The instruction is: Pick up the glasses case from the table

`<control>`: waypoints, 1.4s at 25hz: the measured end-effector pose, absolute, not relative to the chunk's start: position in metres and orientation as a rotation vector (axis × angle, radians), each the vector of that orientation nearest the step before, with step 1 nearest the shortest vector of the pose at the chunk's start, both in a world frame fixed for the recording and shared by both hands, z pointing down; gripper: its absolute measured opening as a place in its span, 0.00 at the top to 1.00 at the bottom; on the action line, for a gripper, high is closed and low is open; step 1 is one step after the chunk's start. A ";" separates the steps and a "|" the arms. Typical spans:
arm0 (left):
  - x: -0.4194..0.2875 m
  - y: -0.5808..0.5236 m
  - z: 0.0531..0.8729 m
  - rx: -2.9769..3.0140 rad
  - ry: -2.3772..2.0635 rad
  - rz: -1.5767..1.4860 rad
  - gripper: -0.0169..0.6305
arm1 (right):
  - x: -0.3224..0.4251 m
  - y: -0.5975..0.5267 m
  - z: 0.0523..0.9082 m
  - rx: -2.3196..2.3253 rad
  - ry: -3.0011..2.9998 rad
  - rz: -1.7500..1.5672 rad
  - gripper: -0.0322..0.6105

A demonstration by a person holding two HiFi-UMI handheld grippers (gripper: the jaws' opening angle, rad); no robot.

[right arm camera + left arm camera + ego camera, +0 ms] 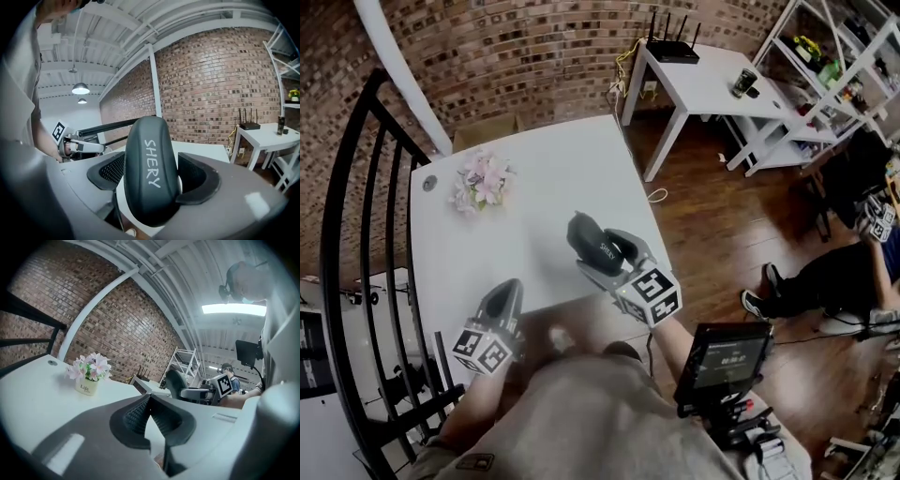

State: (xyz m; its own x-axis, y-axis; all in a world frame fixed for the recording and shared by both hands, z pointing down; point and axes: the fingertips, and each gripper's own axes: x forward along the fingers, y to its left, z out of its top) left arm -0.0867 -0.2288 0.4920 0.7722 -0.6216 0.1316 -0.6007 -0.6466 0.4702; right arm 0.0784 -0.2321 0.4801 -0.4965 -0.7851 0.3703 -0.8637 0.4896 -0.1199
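Observation:
The glasses case (587,240) is a dark oval shell with white lettering, and it hangs above the white table (553,169) near its front right corner. My right gripper (614,255) is shut on it. In the right gripper view the case (150,140) stands upright between the two pads, filling the right gripper (152,171). My left gripper (508,287) hovers at the table's front edge, to the left of the case, shut with nothing in it. In the left gripper view its fingertips meet in the left gripper (149,397), and the held case (175,380) shows beyond.
A small pot of pink flowers (482,182) stands at the table's far left. A black railing (356,244) runs along the left. Behind on the right are a second white table (703,84) with a router, shelves (834,66), a seated person (853,277) and a monitor (722,361).

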 end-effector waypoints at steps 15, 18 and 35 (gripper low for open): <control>-0.020 -0.092 0.465 2.443 -1.046 -0.104 0.99 | 0.153 -0.093 0.461 1.405 -2.607 0.462 0.38; -0.017 -0.076 0.459 2.460 -1.032 -0.104 0.99 | 0.157 -0.073 0.457 1.426 -2.610 0.469 0.38; -0.032 -0.053 0.445 2.526 -0.920 -0.120 0.99 | 0.128 -0.023 0.447 1.543 -2.571 0.467 0.38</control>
